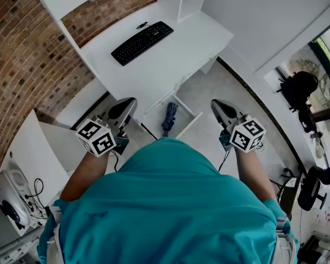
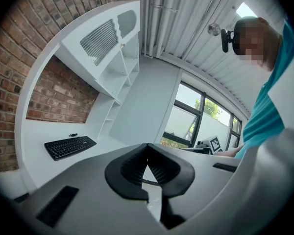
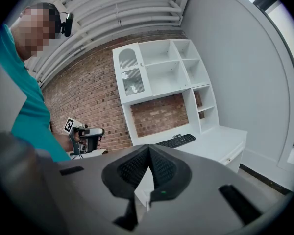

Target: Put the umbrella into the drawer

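A folded dark blue umbrella (image 1: 169, 117) lies inside the open white drawer (image 1: 191, 123) under the desk, straight ahead of me on the floor side. My left gripper (image 1: 130, 102) is held to the left of the drawer and my right gripper (image 1: 215, 103) to its right, both apart from the umbrella. In the left gripper view the left gripper (image 2: 147, 145) has its black pads meeting at the tip with nothing between them. The right gripper (image 3: 148, 146) looks the same in its own view, shut and empty. Neither gripper view shows the umbrella.
A white desk (image 1: 176, 48) with a black keyboard (image 1: 142, 42) stands against a brick wall (image 1: 22, 65), with white shelves (image 3: 161, 72) above. A side table with a white device and cables (image 1: 11, 194) is at left. A black bag (image 1: 298, 87) and chair (image 1: 311, 188) are at right.
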The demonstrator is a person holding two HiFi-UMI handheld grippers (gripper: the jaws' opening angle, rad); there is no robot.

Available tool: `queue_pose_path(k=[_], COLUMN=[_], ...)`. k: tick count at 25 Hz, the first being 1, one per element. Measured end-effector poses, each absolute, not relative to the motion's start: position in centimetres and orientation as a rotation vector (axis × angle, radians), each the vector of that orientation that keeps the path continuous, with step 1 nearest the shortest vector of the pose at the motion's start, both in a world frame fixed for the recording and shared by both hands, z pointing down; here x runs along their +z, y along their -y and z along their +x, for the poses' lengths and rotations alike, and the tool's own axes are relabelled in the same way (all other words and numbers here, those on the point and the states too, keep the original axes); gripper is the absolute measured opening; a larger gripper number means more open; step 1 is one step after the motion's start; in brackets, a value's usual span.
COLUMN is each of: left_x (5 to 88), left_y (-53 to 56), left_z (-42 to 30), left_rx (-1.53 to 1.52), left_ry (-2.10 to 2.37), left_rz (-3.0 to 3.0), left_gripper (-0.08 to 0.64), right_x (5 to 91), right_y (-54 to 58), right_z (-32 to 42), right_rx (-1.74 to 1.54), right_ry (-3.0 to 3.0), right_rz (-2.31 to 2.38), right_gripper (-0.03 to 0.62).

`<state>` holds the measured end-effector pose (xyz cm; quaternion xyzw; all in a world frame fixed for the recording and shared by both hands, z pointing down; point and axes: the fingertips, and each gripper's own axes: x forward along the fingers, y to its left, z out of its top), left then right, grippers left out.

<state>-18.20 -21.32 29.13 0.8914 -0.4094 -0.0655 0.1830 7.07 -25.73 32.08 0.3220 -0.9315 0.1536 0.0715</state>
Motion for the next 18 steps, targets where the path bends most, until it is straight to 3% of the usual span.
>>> queue_pose_path(k=[18], left_x=[28.92], left_y=[21.68], left_z=[-18.18], left_rx=[-0.178], left_ry=[1.133], left_rz=[2.522], left_gripper=[0.015], right_x=[32.01], right_y=[25.60], right_z=[7.00], right_rx=[0.456], right_ry=[2.801], right_rz=[0.956], right_gripper=[0.021])
